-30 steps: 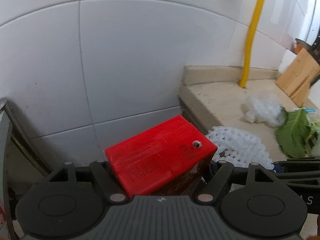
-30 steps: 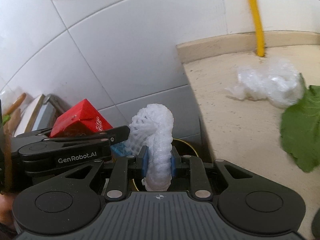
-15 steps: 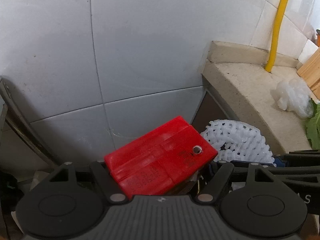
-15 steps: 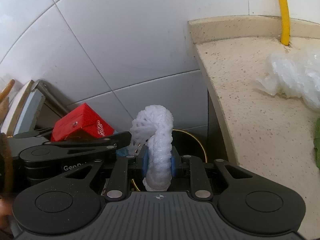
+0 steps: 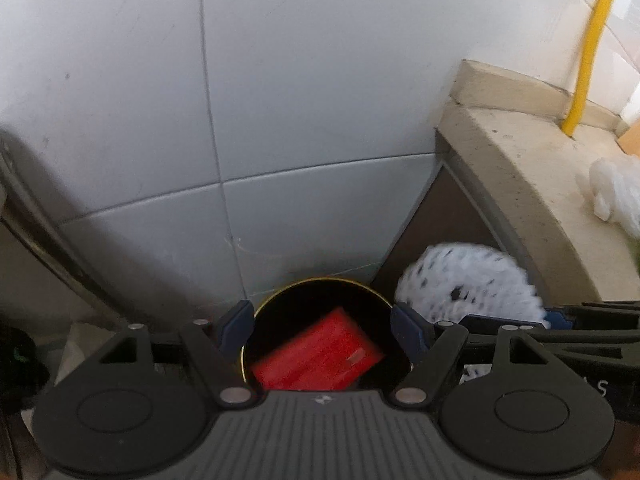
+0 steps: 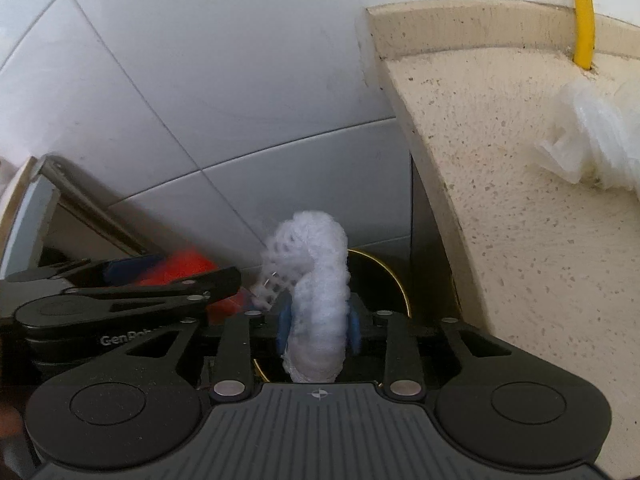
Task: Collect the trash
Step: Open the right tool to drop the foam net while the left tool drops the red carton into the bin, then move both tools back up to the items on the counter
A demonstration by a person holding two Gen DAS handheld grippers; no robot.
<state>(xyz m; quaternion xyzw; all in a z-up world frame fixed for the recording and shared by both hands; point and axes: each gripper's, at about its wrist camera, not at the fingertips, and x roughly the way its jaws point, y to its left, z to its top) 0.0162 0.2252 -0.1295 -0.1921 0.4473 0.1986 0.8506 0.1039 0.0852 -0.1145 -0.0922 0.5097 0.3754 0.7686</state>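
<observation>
The red carton [image 5: 318, 354] is down inside the round black bin [image 5: 320, 286] with the thin gold rim, lying tilted, and nothing holds it. The bin sits low on the floor, tucked into the corner between the white tiled wall [image 5: 280, 120] and the side of the counter [image 5: 516, 168], so trash can simply be dropped in from above. The left tongs [image 5: 322, 330] hang right over the bin's mouth with their blue tips wide apart and empty, one on each side of the opening, which is why the carton could go straight in. Just to the right, the white foam net [image 6: 320, 292] stands up between the blue tips of the right tongs [image 6: 318, 330]. Those tongs are opening, but in the right wrist view the net looks as if it is touching both tips and has not dropped. I think it is held there because the bin is just below and beyond it. Farther right, on top of the counter, a crumpled clear plastic bag [image 6: 592, 136] lies near a yellow pipe [image 6: 582, 12] at the wall. It looks like trash not yet picked up.
</observation>
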